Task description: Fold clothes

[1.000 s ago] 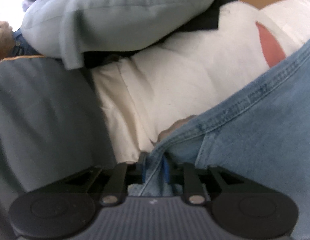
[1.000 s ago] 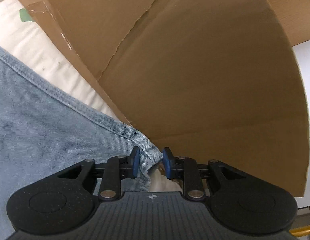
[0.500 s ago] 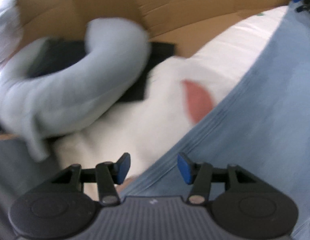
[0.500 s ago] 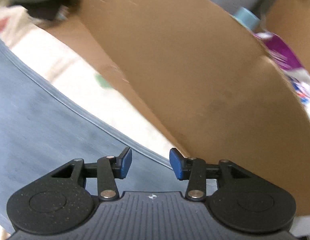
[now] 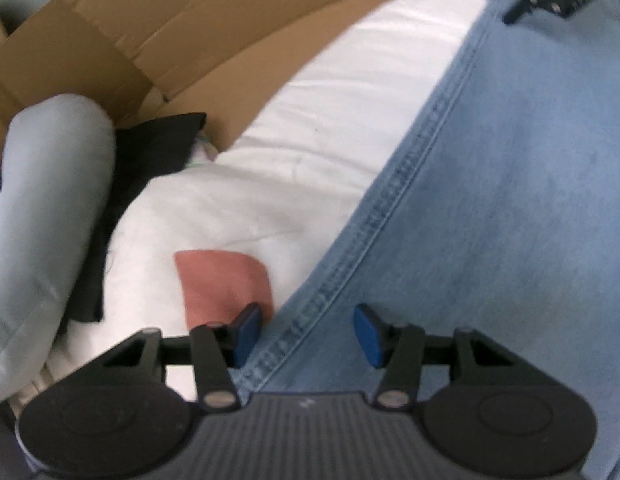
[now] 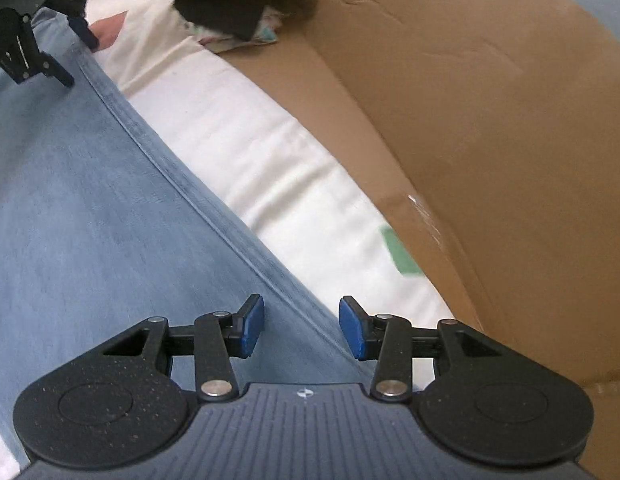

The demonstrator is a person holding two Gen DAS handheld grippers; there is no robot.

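where visible, perhaps white bedding beneath jeans

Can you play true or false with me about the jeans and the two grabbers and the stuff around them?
1. Both grabbers are open. True: the left gripper and the right gripper have their jaws apart, with nothing pinched.
2. The jeans are red. False: they are light blue denim.
3. The jeans lie on a white cloth. True.
4. The white cloth has a purple patch. False: the patch beside the left gripper is pinkish red.
5. Brown cardboard stands past the white cloth. True.
6. The black garment lies on top of the jeans. False: it lies away from them, next to a pale grey garment.
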